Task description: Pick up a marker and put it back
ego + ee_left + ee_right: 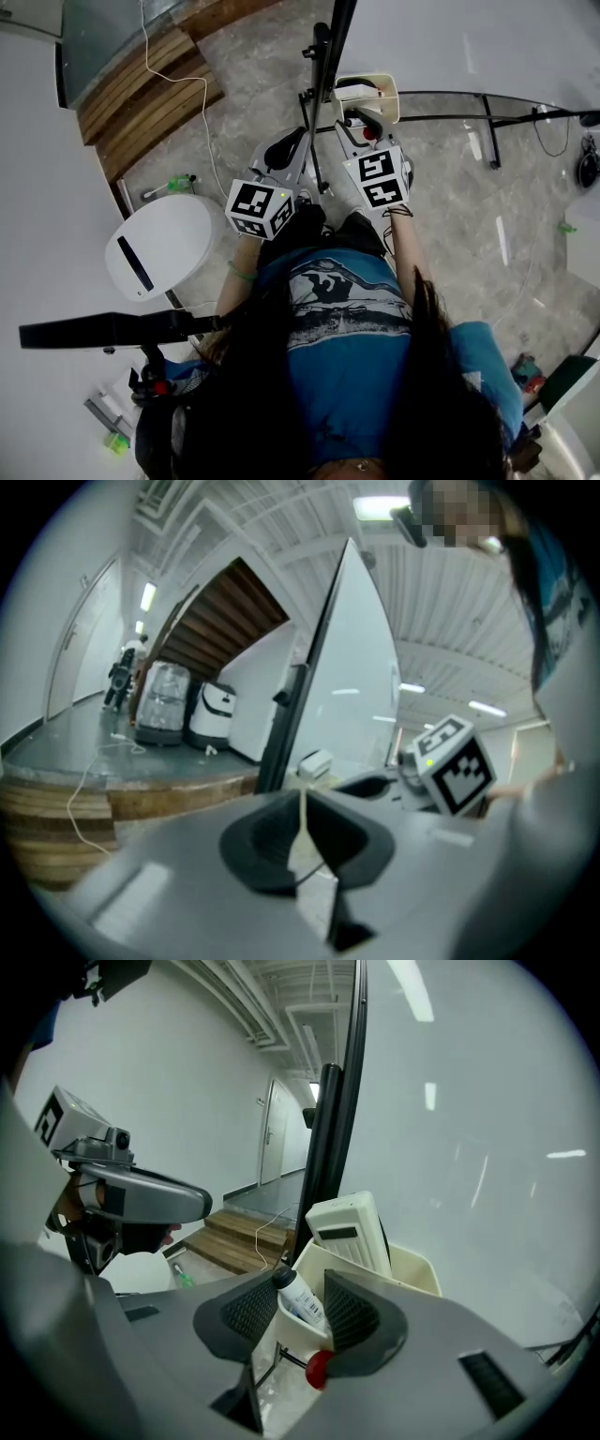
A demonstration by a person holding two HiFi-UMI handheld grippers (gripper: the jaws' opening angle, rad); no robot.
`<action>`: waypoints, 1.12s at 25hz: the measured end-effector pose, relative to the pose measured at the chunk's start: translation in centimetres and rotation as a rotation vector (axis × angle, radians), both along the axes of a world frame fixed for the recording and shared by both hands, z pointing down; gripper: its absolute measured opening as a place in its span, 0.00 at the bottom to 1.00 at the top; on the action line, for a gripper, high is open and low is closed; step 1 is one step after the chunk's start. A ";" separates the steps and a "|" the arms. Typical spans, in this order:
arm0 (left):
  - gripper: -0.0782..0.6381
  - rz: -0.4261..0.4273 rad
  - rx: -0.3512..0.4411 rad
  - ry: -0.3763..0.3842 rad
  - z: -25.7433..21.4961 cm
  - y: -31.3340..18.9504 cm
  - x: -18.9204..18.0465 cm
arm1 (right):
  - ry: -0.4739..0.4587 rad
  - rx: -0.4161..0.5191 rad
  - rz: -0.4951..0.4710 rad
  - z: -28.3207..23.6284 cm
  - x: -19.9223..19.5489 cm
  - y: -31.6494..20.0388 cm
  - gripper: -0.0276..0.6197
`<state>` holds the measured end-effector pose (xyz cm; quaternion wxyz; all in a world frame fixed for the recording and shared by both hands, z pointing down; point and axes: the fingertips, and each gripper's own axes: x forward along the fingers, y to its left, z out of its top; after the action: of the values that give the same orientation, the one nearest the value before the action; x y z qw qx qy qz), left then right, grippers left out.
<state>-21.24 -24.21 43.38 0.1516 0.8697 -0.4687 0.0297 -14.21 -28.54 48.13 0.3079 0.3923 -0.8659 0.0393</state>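
Step in hand: In my judgement you are at the pick-up. The marker [305,1307] is not lifted; it stands tilted in the cream holder [417,1269], lower centre of the right gripper view.
Right hand-held gripper [298,1290]: Jaws spread, one on either side of the marker and the holder's near corner. No firm pinch is evident.
Left hand-held gripper [302,829]: Jaws pressed together on nothing, lower centre of its own view, and taking no part.
Neighbouring items: An eraser [352,1227] stands in the same holder, just behind the marker. The whiteboard [469,1147] fills the right of the frame.
Next move calls for: Close on the marker's barrel alone, clear of the holder wall, then draw it up along its tilt without disturbing the eraser.
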 end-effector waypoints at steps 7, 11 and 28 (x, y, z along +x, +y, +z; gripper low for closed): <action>0.13 0.029 0.001 0.008 0.1 0.0 0.7 | 0.009 0.051 -0.002 -1.5 0.1 0.6 0.25; 0.13 0.036 0.000 0.012 -0.1 0.3 1.1 | -0.061 0.089 0.033 -3.8 1.2 0.6 0.21; 0.13 0.099 -0.011 -0.070 0.7 1.5 6.5 | -0.379 0.178 0.102 -14.3 7.9 1.9 0.17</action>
<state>-14.73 -22.73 44.05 0.1383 0.8895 -0.4298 0.0702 -6.34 -26.64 33.83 0.1014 0.4467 -0.8875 0.0513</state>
